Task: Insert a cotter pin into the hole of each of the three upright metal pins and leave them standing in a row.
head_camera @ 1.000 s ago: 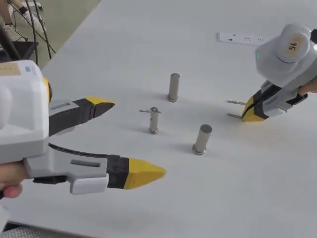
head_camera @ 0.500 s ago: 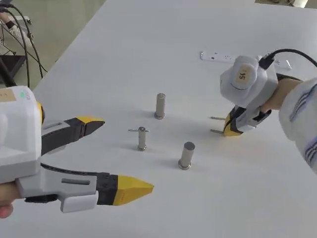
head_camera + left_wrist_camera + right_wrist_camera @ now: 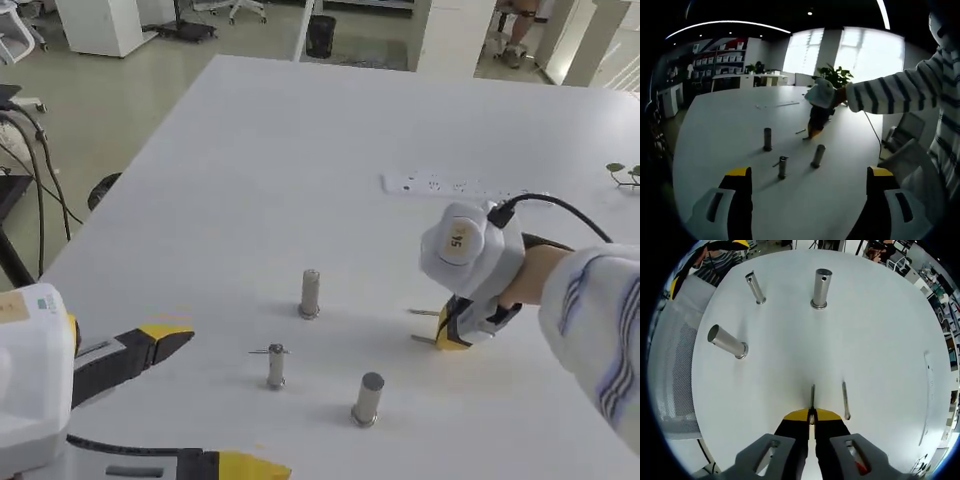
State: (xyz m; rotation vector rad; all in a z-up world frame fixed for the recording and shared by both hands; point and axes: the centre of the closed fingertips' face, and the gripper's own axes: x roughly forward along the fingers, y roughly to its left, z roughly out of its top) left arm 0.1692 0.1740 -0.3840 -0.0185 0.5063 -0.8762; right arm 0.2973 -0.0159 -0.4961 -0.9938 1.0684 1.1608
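Three upright metal pins stand on the white table: a far pin (image 3: 310, 293) (image 3: 821, 287), a middle pin (image 3: 276, 365) (image 3: 783, 166) with a cotter pin through its top, and a near pin (image 3: 368, 398) (image 3: 727, 341). To their right, my right gripper (image 3: 447, 338) (image 3: 811, 416) is low at the table, shut on the end of a cotter pin (image 3: 812, 397) (image 3: 424, 340). A second cotter pin (image 3: 845, 400) (image 3: 423, 312) lies loose beside it. Left of the pins, my left gripper (image 3: 205, 405) (image 3: 808, 172) is held open with nothing in it.
A white power strip (image 3: 440, 186) lies farther back on the table, and the right gripper's black cable (image 3: 560, 210) runs towards it. The table's left edge (image 3: 120, 200) drops to the floor. A striped sleeve (image 3: 600, 310) follows the right gripper.
The head camera has tipped up and back, so the whole picture has shifted. The right gripper stays by the two cotter pins. The left gripper is still open.
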